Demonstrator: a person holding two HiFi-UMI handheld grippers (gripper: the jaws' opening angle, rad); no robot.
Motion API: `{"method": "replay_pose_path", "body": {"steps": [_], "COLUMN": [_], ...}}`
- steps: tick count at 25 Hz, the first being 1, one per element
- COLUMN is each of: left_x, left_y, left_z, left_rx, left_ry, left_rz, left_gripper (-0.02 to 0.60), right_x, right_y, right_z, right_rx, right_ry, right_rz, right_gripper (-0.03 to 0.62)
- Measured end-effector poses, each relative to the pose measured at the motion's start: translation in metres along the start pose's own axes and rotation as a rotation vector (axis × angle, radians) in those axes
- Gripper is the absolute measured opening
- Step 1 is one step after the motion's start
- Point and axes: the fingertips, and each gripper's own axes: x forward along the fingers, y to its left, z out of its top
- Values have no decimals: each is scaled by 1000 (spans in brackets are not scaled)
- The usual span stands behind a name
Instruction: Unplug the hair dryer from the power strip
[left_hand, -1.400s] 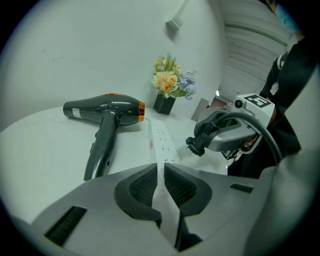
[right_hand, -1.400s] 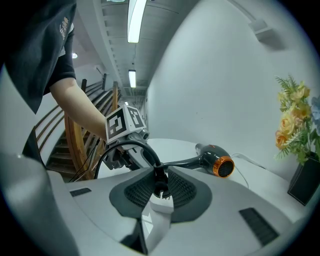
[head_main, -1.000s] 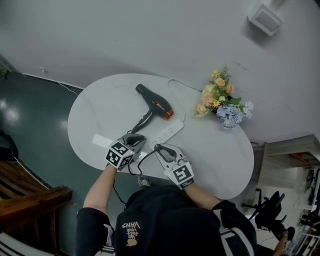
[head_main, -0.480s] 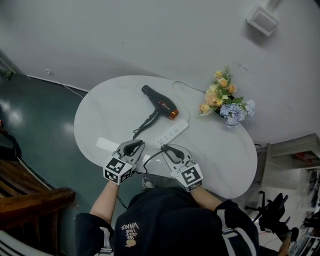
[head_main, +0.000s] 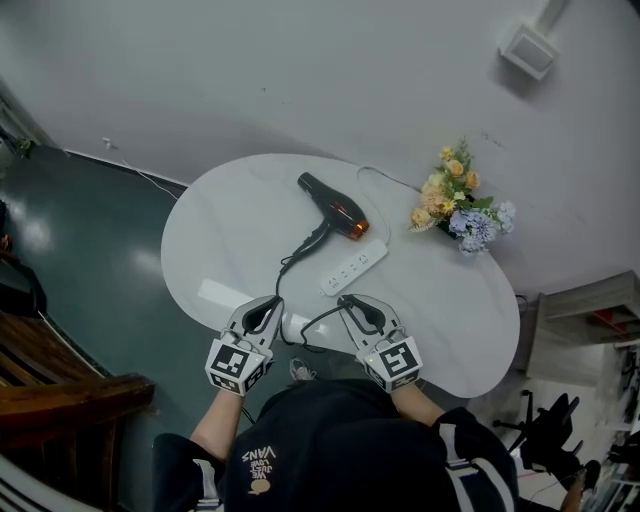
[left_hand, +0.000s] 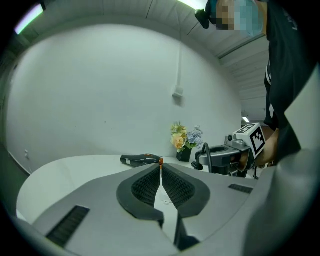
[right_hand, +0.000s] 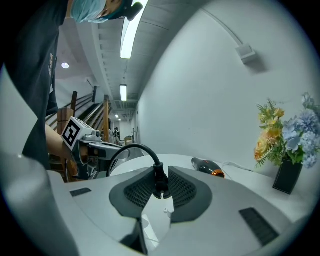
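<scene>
Looks unplugged: the right gripper (head_main: 352, 303) has its fingers (right_hand: 135, 192) pinched on the plug (right_hand: 160, 181), well clear of the strip (head_main: 354, 271), while the dryer (head_main: 335, 207) lies on the counter (head_main: 230, 220) and the left gripper (head_main: 268, 303) fingers have just been closing, empty.

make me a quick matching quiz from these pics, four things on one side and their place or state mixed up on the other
1 dryer
2 plug
3 flowers
4 left tongs

a shut, empty
b upright near the table's far right edge
c lying on the table by the strip
d gripped in the right tongs

Pairs: 1-c, 2-d, 3-b, 4-a
The left tongs have just been closing, nothing between them.
</scene>
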Motion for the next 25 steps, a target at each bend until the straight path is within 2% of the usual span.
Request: {"method": "replay_pose_path", "body": {"steps": [12,25], "left_x": [-47,-69], "left_y": [0,2], "left_z": [1,-16], "left_rx": [5,-26], "left_ry": [-70,-84], "left_rz": [91,157], "left_gripper": [20,20], "right_x": [-12,-18], "right_y": [20,30], "right_z": [3,-11], "right_rx": [19,34], "right_ry": [-29,-12], "right_rz": [-18,-5], "right_gripper": [91,91]}}
